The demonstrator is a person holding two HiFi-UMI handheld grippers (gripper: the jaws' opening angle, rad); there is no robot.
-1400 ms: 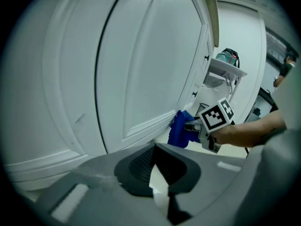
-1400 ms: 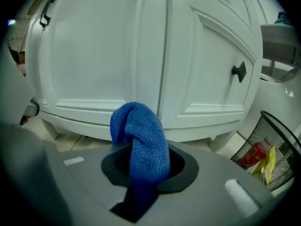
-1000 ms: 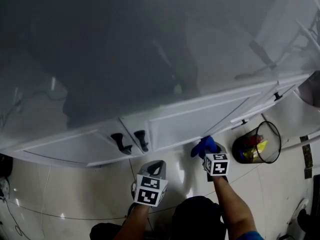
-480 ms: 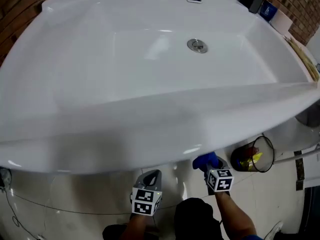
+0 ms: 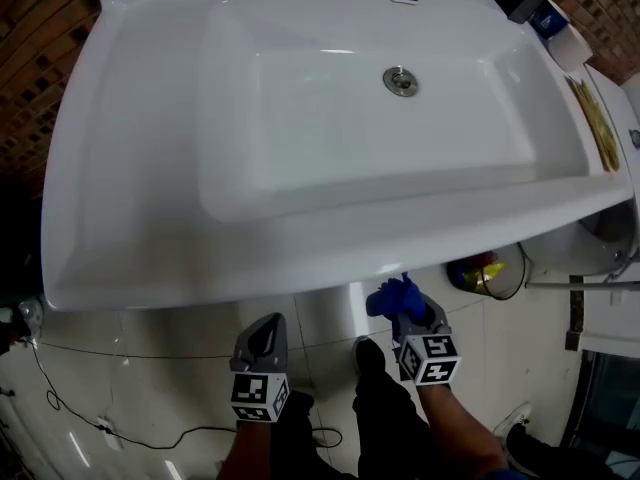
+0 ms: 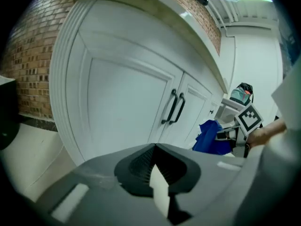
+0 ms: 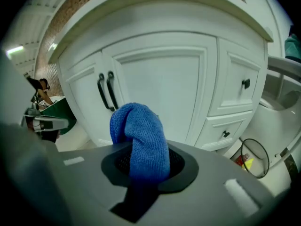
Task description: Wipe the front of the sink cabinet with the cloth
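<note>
White sink (image 5: 150,258) fills the head view; its front edge overhangs and hides the cabinet there. Cabinet (image 7: 160,88) front shows two panelled doors with paired black handles (image 7: 106,91) at the centre seam, and drawers toward its right edge. Floor (image 5: 120,368) lies open before it. Wire bin (image 5: 487,273) stands off the cabinet's right corner. Left gripper (image 6: 156,149): jaws pressed together, empty, facing the left door. Right gripper (image 7: 141,166) pinches the blue cloth (image 7: 140,133), held before the right door, just right of the handles; contact cannot be told.
</note>
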